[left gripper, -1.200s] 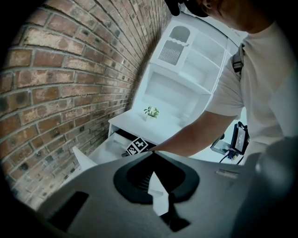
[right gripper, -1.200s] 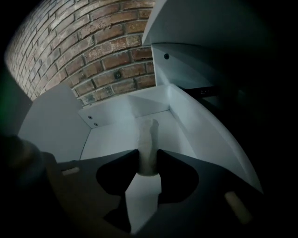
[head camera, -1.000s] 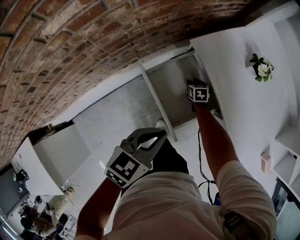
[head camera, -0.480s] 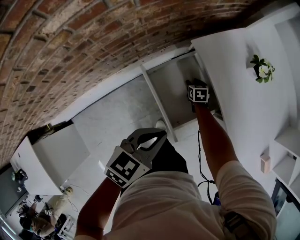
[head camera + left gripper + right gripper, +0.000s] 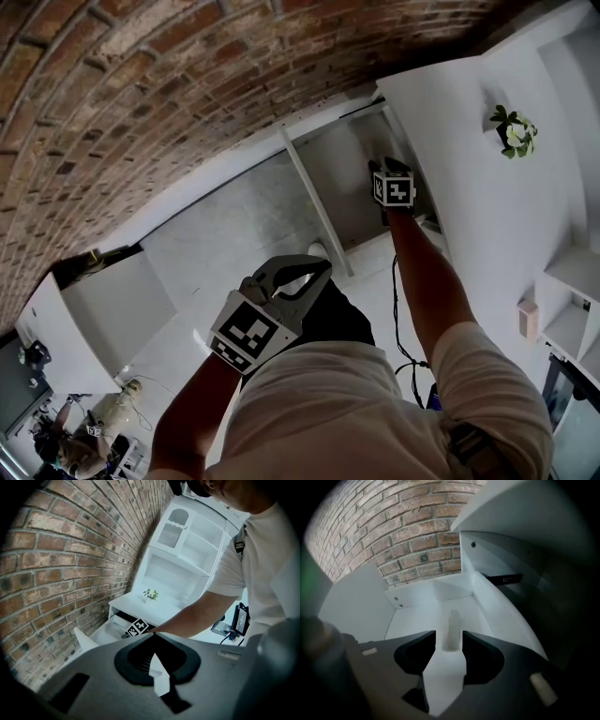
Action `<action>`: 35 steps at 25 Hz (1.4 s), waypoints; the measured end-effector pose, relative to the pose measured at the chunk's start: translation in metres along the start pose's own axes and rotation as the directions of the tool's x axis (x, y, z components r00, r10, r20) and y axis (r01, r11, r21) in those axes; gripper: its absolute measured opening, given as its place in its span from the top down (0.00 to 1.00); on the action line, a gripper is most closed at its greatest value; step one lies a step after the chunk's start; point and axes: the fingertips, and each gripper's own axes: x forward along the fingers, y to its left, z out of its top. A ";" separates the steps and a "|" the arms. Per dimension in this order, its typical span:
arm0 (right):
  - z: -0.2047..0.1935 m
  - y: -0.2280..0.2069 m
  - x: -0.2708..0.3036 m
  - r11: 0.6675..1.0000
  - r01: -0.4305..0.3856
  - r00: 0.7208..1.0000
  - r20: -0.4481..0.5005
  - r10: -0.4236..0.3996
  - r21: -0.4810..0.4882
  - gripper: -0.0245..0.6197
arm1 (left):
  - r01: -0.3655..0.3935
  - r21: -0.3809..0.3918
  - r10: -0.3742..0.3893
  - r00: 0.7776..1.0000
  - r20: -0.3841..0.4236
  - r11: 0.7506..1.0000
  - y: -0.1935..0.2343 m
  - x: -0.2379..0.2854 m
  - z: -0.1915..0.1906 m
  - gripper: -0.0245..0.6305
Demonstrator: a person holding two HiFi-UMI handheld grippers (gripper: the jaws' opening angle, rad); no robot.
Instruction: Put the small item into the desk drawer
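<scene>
The white desk drawer stands pulled out below the desk top. My right gripper reaches down into it; only its marker cube shows from above. In the right gripper view, a small pale item lies on the drawer floor. Its near end sits between the tips of my right gripper, whose jaws stand wide and are closing slightly, with the pads off the item. My left gripper hovers shut and empty in front of my body, away from the drawer. From my left gripper I see the drawer.
A small potted plant stands on the white desk top. A brick wall runs behind the desk. A white cabinet is at the left, shelves at the right. A black cable hangs below the drawer.
</scene>
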 end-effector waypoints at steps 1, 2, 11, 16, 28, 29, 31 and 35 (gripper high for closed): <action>0.000 0.002 -0.004 1.000 0.000 1.000 0.004 0.000 -0.006 0.66 | 0.002 0.004 -0.002 1.000 0.004 1.000 -0.003 -0.002 0.000 0.95; 0.001 0.004 -0.008 1.000 0.000 1.000 0.010 0.000 -0.014 0.68 | 0.004 0.009 -0.004 1.000 0.008 1.000 -0.006 -0.005 -0.001 0.95; 0.006 0.023 -0.061 0.998 0.029 0.996 0.089 -0.024 -0.057 0.83 | 0.013 0.049 -0.015 0.999 0.040 0.999 -0.041 -0.035 -0.014 0.95; -0.004 0.039 -0.093 0.997 0.042 0.992 0.121 -0.034 -0.061 0.90 | 0.017 0.060 -0.020 0.998 0.055 0.998 -0.067 -0.057 -0.031 0.95; -0.037 0.087 -0.180 0.997 0.046 0.981 0.193 -0.031 -0.069 0.94 | 0.008 0.082 -0.017 0.993 0.114 0.997 -0.129 -0.119 -0.072 0.96; -0.038 0.092 -0.188 0.997 0.042 0.979 0.200 -0.027 -0.072 0.94 | 0.006 0.082 -0.015 0.993 0.119 0.997 -0.134 -0.124 -0.075 0.95; -0.042 0.101 -0.203 0.996 0.033 0.977 0.214 -0.016 -0.079 0.94 | 0.001 0.085 -0.012 0.992 0.128 0.996 -0.143 -0.133 -0.080 0.95; -0.054 0.121 -0.232 0.996 0.007 0.972 0.233 0.014 -0.089 0.94 | -0.001 0.086 -0.011 0.990 0.142 0.996 -0.160 -0.147 -0.092 0.95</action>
